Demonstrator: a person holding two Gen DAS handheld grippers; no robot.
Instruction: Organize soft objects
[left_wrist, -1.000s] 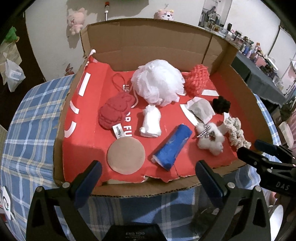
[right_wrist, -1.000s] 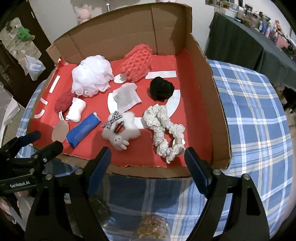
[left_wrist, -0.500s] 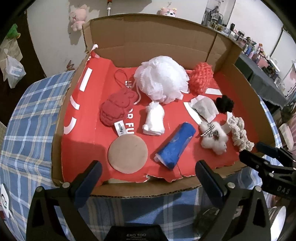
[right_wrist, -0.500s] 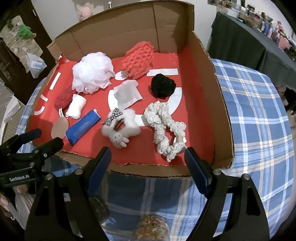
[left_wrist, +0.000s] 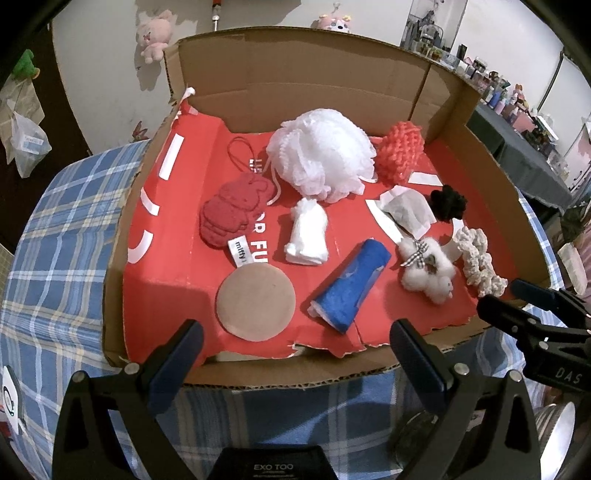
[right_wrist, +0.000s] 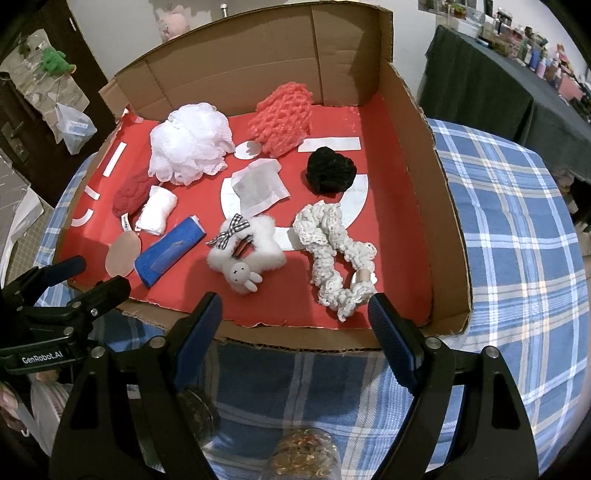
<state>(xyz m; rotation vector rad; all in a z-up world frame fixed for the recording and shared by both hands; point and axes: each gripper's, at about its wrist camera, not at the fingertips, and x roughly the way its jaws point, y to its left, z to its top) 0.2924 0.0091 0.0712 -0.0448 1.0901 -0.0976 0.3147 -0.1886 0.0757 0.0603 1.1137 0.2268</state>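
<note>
Resting on the plaid-covered surface (right_wrist: 517, 221), the cardboard box (left_wrist: 332, 92) has a red-lined floor and holds every soft item. Back row: white mesh pouf (left_wrist: 321, 155), coral knit piece (left_wrist: 400, 151). Left: red bunny-shaped sponge (left_wrist: 232, 210) with a "miffy" tag, small white cloth roll (left_wrist: 306, 236) just beside it. Front: tan round pad (left_wrist: 256, 302), blue rolled cloth (left_wrist: 351, 286) next to it. Right of those: fluffy white bunny clip (right_wrist: 245, 251) with checked bow, cream lace scrunchie (right_wrist: 336, 258), black scrunchie (right_wrist: 330, 170), sachet (right_wrist: 258, 184) (contents cannot be told). Left tongs (left_wrist: 295, 354) open, empty, at the box's near edge, just short of the tan pad. Right tongs (right_wrist: 295, 325) likewise spread wide, empty, near edge, in front of the cream scrunchie.
</note>
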